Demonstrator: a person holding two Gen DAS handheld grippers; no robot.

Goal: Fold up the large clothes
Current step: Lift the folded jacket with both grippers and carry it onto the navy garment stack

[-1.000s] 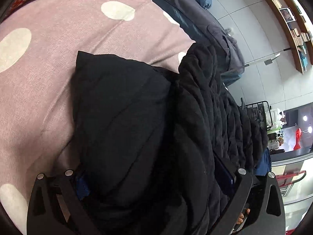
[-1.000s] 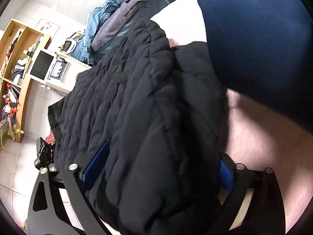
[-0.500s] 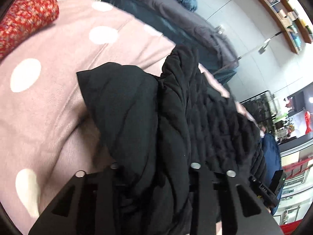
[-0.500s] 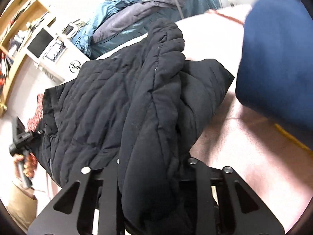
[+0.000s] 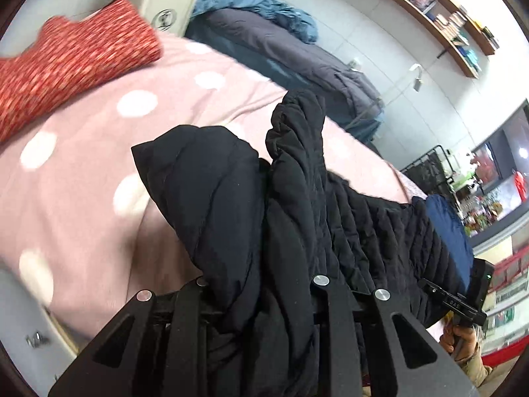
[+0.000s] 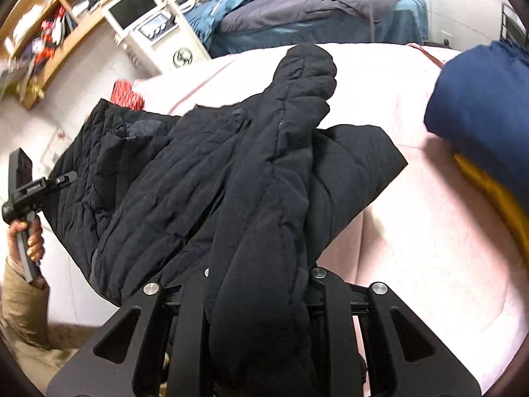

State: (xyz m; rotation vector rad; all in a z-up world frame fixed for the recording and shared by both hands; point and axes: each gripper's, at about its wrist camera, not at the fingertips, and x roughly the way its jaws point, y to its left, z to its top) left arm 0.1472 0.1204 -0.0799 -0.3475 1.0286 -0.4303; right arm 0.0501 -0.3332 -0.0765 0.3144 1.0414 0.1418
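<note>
A black quilted jacket (image 5: 297,225) lies bunched on the pink dotted bedspread (image 5: 82,172). My left gripper (image 5: 261,301) is shut on a thick fold of it at one end and lifts it off the bed. My right gripper (image 6: 258,291) is shut on the other end of the jacket (image 6: 231,182), which hangs between the two with a sleeve draped forward. The fingertips are hidden in the fabric. The right gripper also shows in the left wrist view (image 5: 463,301), and the left gripper in the right wrist view (image 6: 29,192).
A red patterned pillow (image 5: 66,66) lies at the head of the bed. A folded navy garment (image 6: 482,109) rests on a yellow one (image 6: 496,195) on the bed. Blue and grey coats (image 5: 281,43) are heaped behind the bed. A white cabinet (image 6: 155,33) and shelves (image 5: 429,10) line the walls.
Both grippers closed on the jacket and pulled back and up, lifting its ends off the bed. More of the room now shows in both views.
</note>
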